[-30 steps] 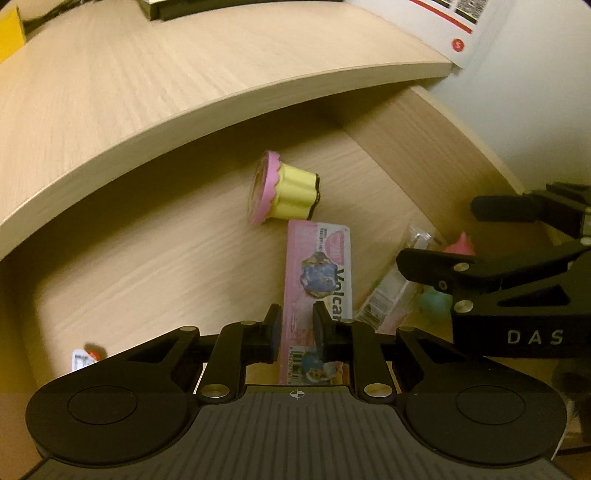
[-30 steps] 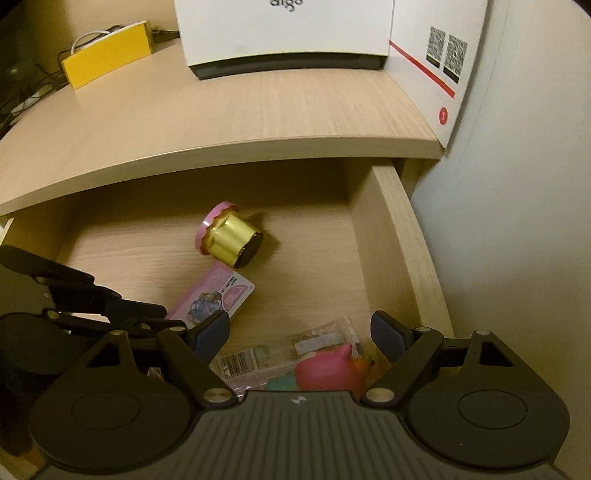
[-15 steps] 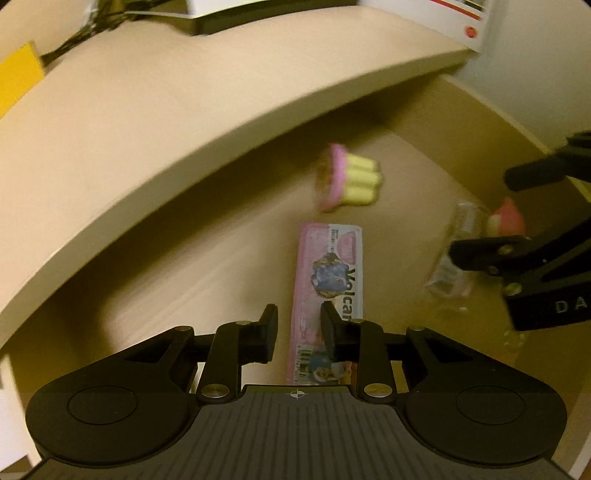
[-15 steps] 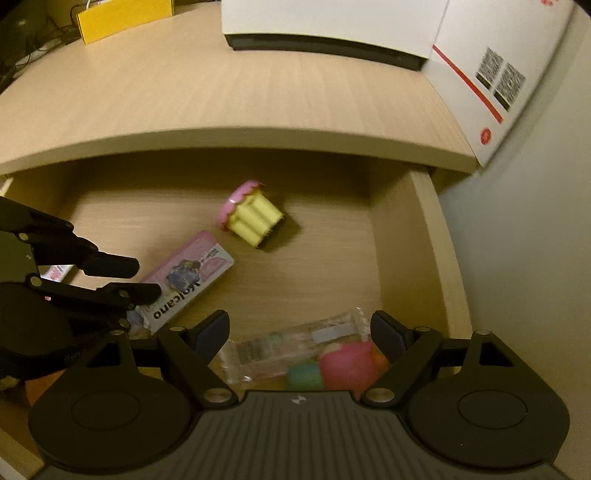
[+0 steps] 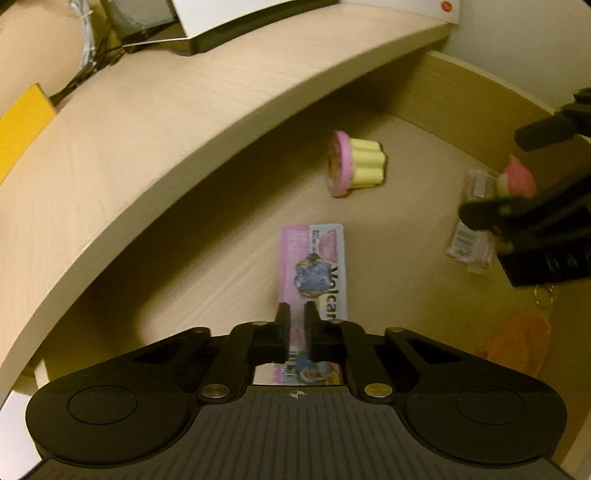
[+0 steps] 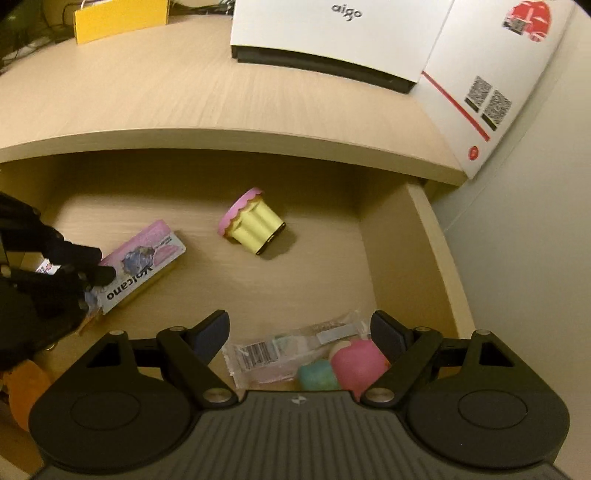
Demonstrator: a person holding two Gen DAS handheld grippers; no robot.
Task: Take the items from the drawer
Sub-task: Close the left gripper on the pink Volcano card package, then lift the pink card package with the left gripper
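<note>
In the open wooden drawer [image 6: 436,258] lie a pink "Volcano" packet [image 5: 321,266] [image 6: 147,254], a pink-topped yellow cupcake toy [image 5: 354,166] [image 6: 255,225], a clear wrapper [image 6: 280,350] and a pink toy [image 6: 358,362] beside a teal one [image 6: 317,374]. My left gripper [image 5: 296,310] [image 6: 99,266] is shut, its tips pinching the packet's near end by its left edge. My right gripper [image 6: 299,321] [image 5: 513,173] hangs open above the wrapper and the pink toy without touching them.
The desk top [image 6: 184,92] overhangs the drawer's back. It carries a white "aigo" box [image 6: 332,33], a yellow box [image 6: 118,18] and a white carton with QR codes [image 6: 491,92]. An orange thing [image 5: 517,339] and a key ring [image 5: 543,295] lie at the drawer's front.
My left jaws spread a little wider, then closed at the near end of the pink packet. The right gripper stayed open and drifted sideways. The cupcake toy and wrapper lie where they were.
</note>
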